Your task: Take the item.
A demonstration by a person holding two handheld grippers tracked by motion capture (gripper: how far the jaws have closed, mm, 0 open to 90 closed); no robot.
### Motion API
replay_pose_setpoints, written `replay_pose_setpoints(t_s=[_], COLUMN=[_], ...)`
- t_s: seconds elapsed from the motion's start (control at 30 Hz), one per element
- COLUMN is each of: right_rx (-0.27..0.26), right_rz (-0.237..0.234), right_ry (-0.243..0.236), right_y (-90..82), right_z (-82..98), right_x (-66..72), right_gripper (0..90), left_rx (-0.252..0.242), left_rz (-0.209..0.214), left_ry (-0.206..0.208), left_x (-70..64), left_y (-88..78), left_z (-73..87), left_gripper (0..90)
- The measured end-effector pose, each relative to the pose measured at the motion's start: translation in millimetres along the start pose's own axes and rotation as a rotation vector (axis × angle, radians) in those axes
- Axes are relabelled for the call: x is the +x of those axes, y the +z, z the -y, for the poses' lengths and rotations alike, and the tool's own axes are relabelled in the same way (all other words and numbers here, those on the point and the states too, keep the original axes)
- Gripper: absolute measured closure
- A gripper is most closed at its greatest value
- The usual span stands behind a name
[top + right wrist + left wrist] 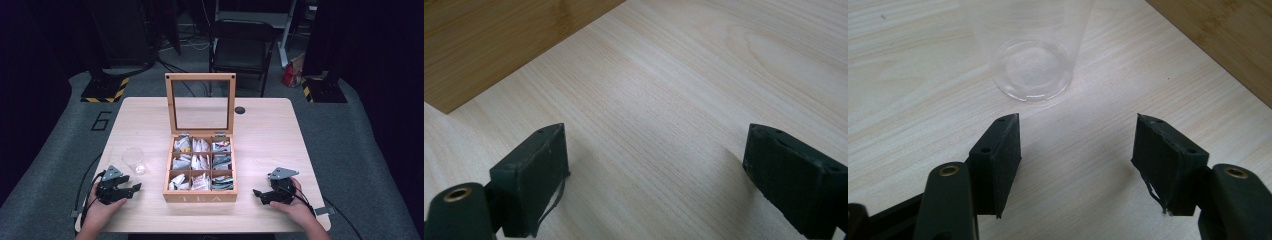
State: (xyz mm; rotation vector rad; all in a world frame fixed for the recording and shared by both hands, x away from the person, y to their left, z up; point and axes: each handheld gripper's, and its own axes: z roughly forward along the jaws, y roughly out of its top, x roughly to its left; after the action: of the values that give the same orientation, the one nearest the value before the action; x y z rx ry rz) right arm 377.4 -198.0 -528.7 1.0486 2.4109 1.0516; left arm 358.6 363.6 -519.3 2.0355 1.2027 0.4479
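At the lower left of the high view, the left gripper (131, 189) rests on the pale wooden table (270, 135), held in the person's left hand (102, 207), its jaws parted with nothing between them. Just above it in that frame stands a clear plastic cup (133, 159), upright and apart from the jaws. The left gripper view brings the cup (1032, 67) close: its round transparent base sits at the upper centre, ahead of the two black pads (998, 162), with bare table in the gap. The high view does not give that detail, as the cup there is small and faint.

At the lower right of the high view, the right gripper (260, 194) lies on the table in the right hand (295, 207), jaws spread and empty. The right gripper view shows plain wood grain between them.

In the centre of the high view sits a wooden tea box (200, 196), glass lid (200, 102) standing upright, nine compartments packed with tea bags (200, 162). The gripper views catch just a brown side of the box, at the upper right (1228, 35) and the upper left (489, 40), without its contents.
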Motion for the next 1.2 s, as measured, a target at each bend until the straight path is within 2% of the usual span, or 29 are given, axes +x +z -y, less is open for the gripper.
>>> replay_pose_setpoints(t_s=[0.23,0.33,0.43,0.47,0.6,0.73,0.87,1.03,1.2], right_rx=[0.0,0.001,0.001,0.001,0.0,0.0,0.0,0.0,0.0], right_rz=[0.0,-0.001,-0.001,-0.002,0.0,0.0,0.0,0.0,0.0], right_ry=[0.001,-0.001,-0.001,-0.001,0.001,0.001,0.001,0.001,0.001], right_y=[0.0,-0.1,0.0,-0.1,0.0,0.0,0.0,0.0,0.0], right_z=[0.0,0.0,0.0,0.0,0.0,0.0,0.0,0.0,0.0], right_x=[0.1,-0.1,-0.1,-0.1,0.1,0.1,0.1,0.1,0.1], right_gripper=[10.2,10.2,10.2,10.2,10.2,10.2,10.2,10.2,10.2], left_rx=[-0.026,-0.037,-0.031,-0.042,-0.044,-0.044,-0.014,-0.001,-0.013], left_rz=[0.015,0.003,0.008,0.007,0.0,0.011,0.033,0.054,0.058], left_ry=[0.003,-0.004,0.011,0.001,0.018,0.021,0.037,0.04,0.045], left_x=[-3.0,-4.1,-5.0,-6.2,-8.1,-10.4,-12.3,-17.0,-19.2], left_y=[-8.9,-9.8,-12.3,-12.1,-14.9,-17.6,-19.6,-20.0,-21.7], left_z=[-3.3,-4.2,-5.4,-5.5,-7.1,-8.7,-10.6,-12.0,-12.6], left_gripper=[39.8,40.5,40.3,40.1,40.2,40.2,40.8,42.9,44.0])
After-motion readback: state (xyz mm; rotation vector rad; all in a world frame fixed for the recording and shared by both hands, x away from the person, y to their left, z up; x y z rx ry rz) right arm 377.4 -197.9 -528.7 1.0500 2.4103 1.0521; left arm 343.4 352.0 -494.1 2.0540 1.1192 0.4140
